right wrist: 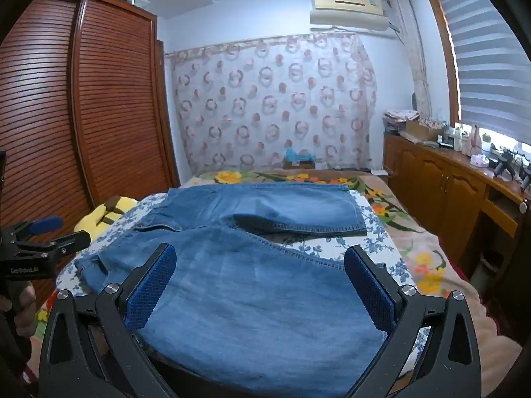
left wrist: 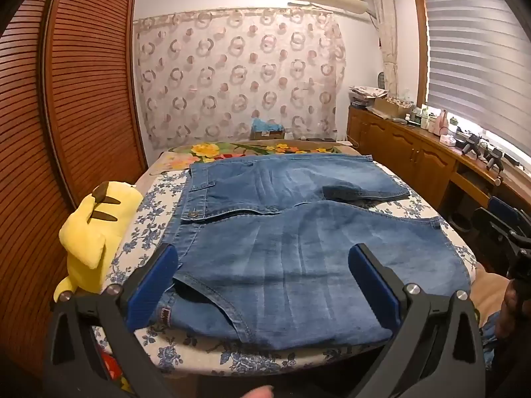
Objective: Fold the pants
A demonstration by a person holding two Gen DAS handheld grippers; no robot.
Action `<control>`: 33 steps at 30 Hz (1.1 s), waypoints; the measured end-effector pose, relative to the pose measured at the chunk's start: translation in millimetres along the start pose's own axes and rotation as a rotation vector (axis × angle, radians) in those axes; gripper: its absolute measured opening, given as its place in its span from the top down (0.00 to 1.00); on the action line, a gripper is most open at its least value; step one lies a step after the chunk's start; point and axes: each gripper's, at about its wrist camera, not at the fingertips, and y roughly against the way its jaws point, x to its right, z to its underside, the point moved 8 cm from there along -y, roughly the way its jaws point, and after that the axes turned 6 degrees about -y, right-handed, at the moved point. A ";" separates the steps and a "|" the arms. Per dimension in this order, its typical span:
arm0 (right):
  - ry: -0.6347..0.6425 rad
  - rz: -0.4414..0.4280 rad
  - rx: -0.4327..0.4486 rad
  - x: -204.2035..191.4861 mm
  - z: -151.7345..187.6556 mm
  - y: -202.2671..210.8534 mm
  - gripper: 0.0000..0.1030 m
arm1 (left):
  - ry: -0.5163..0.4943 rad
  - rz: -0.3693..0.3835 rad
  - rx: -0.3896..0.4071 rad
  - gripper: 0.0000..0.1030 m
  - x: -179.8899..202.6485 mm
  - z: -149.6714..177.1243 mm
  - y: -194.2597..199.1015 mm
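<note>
Blue denim pants point(left wrist: 272, 252) lie spread flat on a blue-flowered white cloth point(left wrist: 156, 199) on the bed, waistband to the left, legs running right. The far leg's end is folded back on itself point(left wrist: 361, 192). My left gripper point(left wrist: 264, 258) is open and empty, hovering over the near leg by the pocket. My right gripper point(right wrist: 260, 258) is open and empty above the near leg point(right wrist: 252, 292), toward its hem end. The left gripper also shows at the left edge of the right wrist view point(right wrist: 43, 232), and the right one at the right edge of the left wrist view point(left wrist: 504, 225).
A yellow plush toy point(left wrist: 89, 235) lies at the bed's left edge beside the waistband. A louvred wooden wardrobe point(left wrist: 66, 99) stands on the left. A wooden cabinet point(left wrist: 415, 152) with clutter runs along the right under the window. A flowered blanket point(right wrist: 415, 252) covers the bed.
</note>
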 end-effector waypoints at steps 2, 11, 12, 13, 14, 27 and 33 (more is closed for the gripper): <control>0.002 0.004 -0.007 0.0 0.6 -0.5 0.00 | 0.009 -0.001 -0.002 0.00 0.3 0.0 -0.3; 0.004 0.002 -0.003 0.1 0.9 0.8 0.00 | 0.018 0.009 0.013 0.00 -2.7 -2.5 2.4; 0.004 0.001 -0.003 0.3 0.8 0.7 0.00 | 0.018 0.009 0.014 0.00 -3.3 -2.8 2.8; 0.004 0.002 -0.003 0.2 0.5 0.8 0.00 | 0.017 0.008 0.012 0.00 -2.7 -2.7 2.4; 0.003 0.002 -0.003 0.2 0.2 0.9 0.00 | 0.016 0.003 0.010 0.00 -0.5 -2.3 1.4; 0.005 0.000 -0.002 0.8 -0.9 1.2 0.00 | 0.016 0.004 0.013 0.00 -4.7 -2.9 4.5; 0.004 0.000 -0.001 0.9 -1.0 1.4 0.00 | 0.016 0.002 0.014 0.00 -5.7 -3.2 5.3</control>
